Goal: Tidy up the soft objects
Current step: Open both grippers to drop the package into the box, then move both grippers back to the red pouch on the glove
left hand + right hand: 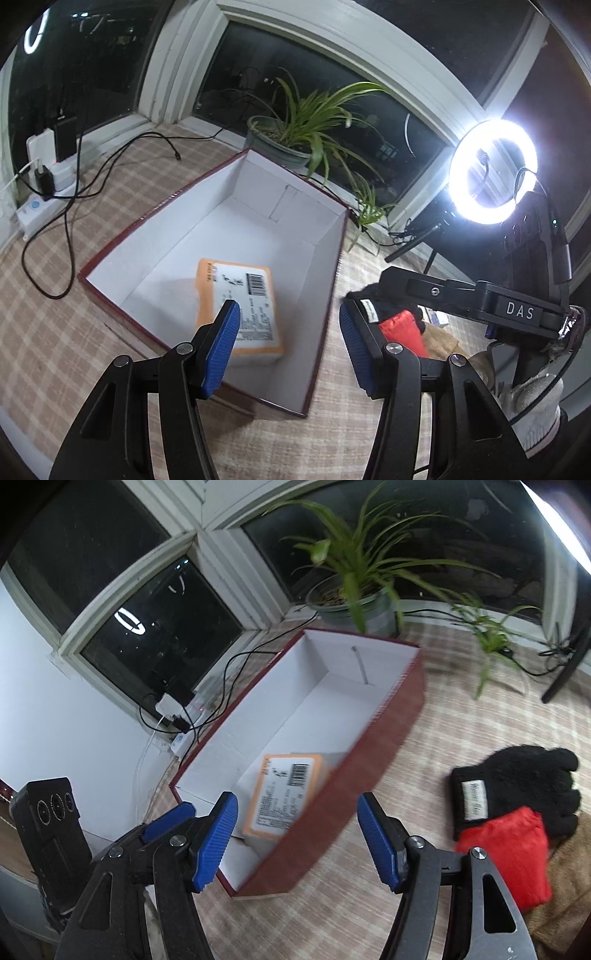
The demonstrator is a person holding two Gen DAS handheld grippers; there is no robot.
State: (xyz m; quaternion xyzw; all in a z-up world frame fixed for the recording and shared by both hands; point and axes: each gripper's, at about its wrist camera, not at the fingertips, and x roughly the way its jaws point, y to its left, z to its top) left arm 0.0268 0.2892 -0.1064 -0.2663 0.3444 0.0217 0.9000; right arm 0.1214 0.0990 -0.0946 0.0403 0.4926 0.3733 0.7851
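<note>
A maroon box (321,339) with a white inside stands open on the checked cloth. In it lies an orange-edged pack (240,306) with a white label. My left gripper (288,325) hovers open above the box's near corner with nothing between its pads. In the right wrist view the same box (369,738) and pack (284,797) lie ahead. My right gripper (297,808) is open and empty over the box's near end. To its right lie a black glove (517,779), a red soft item (509,849) and a brown cloth (565,904).
A potted plant (295,136) stands behind the box by the window. A power strip with cables (40,184) sits at the left. A ring light (493,171) shines at the right. A gloved hand (535,406) holds the other gripper's black body (517,310).
</note>
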